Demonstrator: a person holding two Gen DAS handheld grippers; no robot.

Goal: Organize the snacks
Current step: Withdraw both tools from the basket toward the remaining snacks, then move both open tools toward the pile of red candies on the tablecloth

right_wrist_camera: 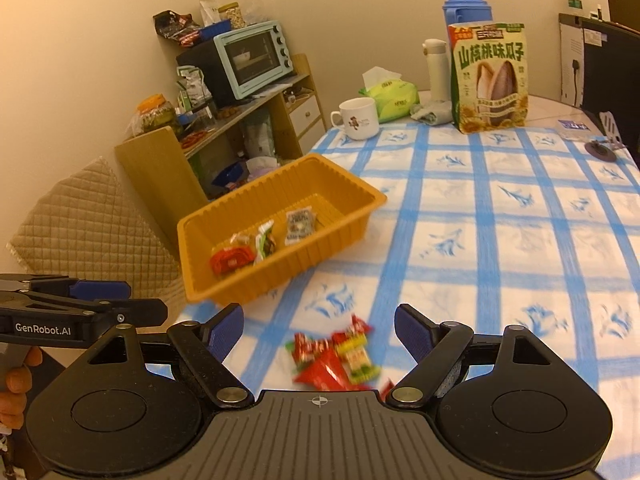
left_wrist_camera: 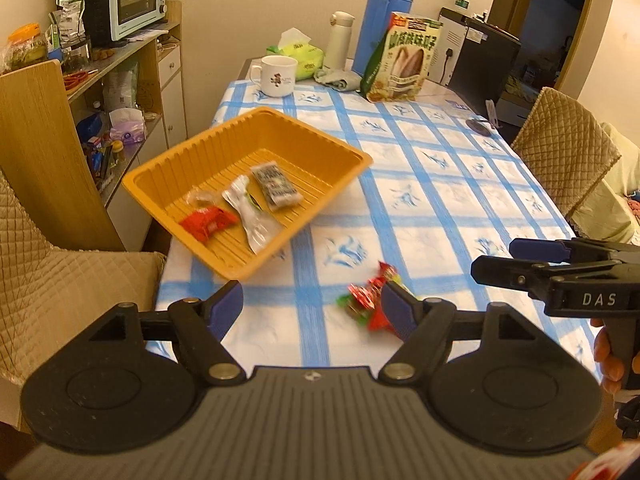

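Observation:
An orange tray (left_wrist_camera: 168, 168) (right_wrist_camera: 192, 240) sits at the table's left edge and holds a red packet (left_wrist_camera: 206, 222), a clear packet (left_wrist_camera: 250, 216) and a dark packet (left_wrist_camera: 276, 186). A small heap of red and green wrapped snacks (left_wrist_camera: 366, 300) (right_wrist_camera: 336, 360) lies on the checked cloth near the front. My left gripper (left_wrist_camera: 312, 306) (right_wrist_camera: 136, 298) is open and empty; the heap lies by its right finger, partly hidden. My right gripper (right_wrist_camera: 320, 328) (left_wrist_camera: 500, 258) is open above the heap, which shows between its fingers, not touched.
At the far end stand a white mug (left_wrist_camera: 276, 76), a tissue pack (left_wrist_camera: 300, 54), a white flask (left_wrist_camera: 339, 40), a blue thermos (left_wrist_camera: 386, 20) and a seed bag (left_wrist_camera: 404, 60). Quilted chairs (left_wrist_camera: 564, 148) (left_wrist_camera: 60, 288) flank the table. A shelf with an oven (left_wrist_camera: 136, 0) stands on the left.

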